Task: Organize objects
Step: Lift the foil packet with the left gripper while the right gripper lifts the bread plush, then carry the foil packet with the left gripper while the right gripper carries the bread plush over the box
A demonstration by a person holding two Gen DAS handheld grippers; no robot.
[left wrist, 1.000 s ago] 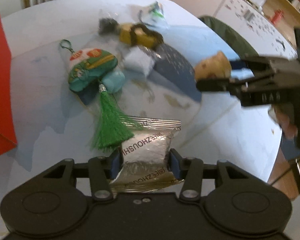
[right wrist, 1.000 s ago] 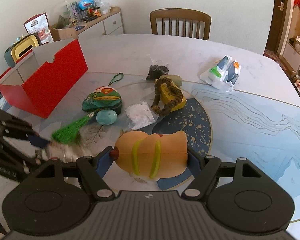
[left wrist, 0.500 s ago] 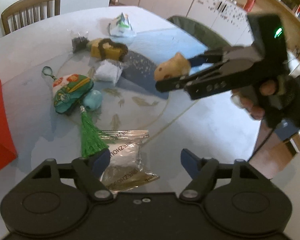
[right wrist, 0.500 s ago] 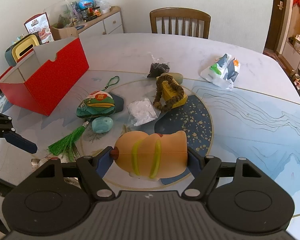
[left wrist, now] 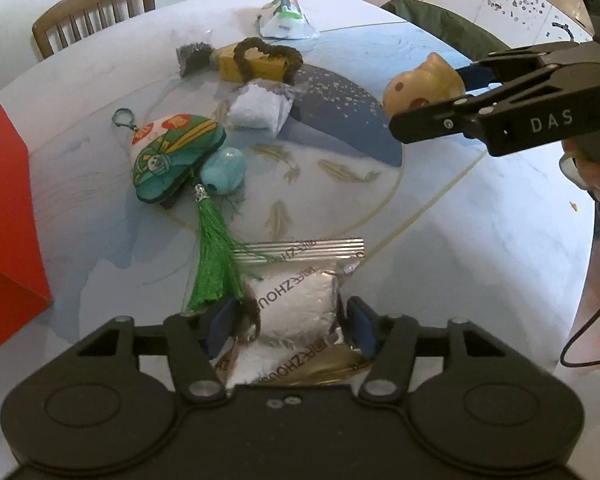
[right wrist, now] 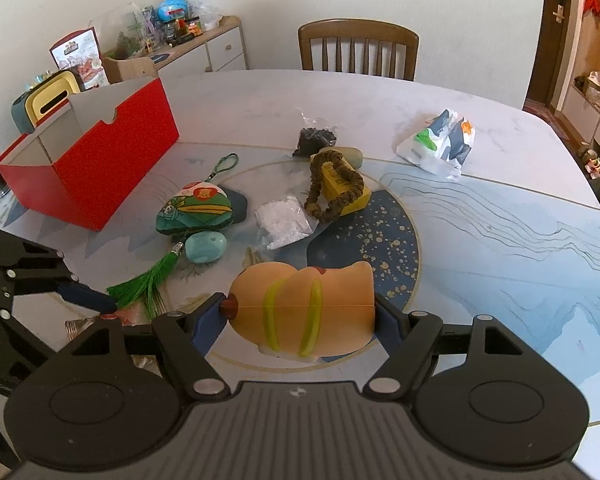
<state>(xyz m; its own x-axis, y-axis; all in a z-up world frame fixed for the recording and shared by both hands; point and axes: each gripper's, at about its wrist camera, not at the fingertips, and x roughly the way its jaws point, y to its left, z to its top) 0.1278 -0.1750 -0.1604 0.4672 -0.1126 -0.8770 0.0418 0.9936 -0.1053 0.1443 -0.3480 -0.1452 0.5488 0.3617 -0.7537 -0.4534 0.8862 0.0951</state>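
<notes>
My left gripper (left wrist: 286, 322) has its fingers around a silver foil packet (left wrist: 296, 304) lying on the table near the front edge; the pads stand close to its sides, and the green tassel (left wrist: 212, 268) of a green pouch (left wrist: 172, 156) lies over the packet's left edge. My right gripper (right wrist: 300, 316) is shut on a tan toy with yellow-green stripes (right wrist: 304, 304) and holds it above the table. That toy also shows in the left wrist view (left wrist: 424, 84). The left gripper shows in the right wrist view (right wrist: 80, 296) at lower left.
An open red box (right wrist: 88, 160) stands at the table's left. A teal egg-shaped thing (right wrist: 206, 246), a clear bag of white bits (right wrist: 284, 222), a yellow block with a brown cord (right wrist: 340, 188), a dark bag (right wrist: 314, 136) and a white printed bag (right wrist: 440, 144) lie mid-table. A chair (right wrist: 358, 50) stands behind.
My left gripper let the foil packet go and opened wide, then came down around it again with narrower jaws. The right gripper kept the tan toy and barely moved.
</notes>
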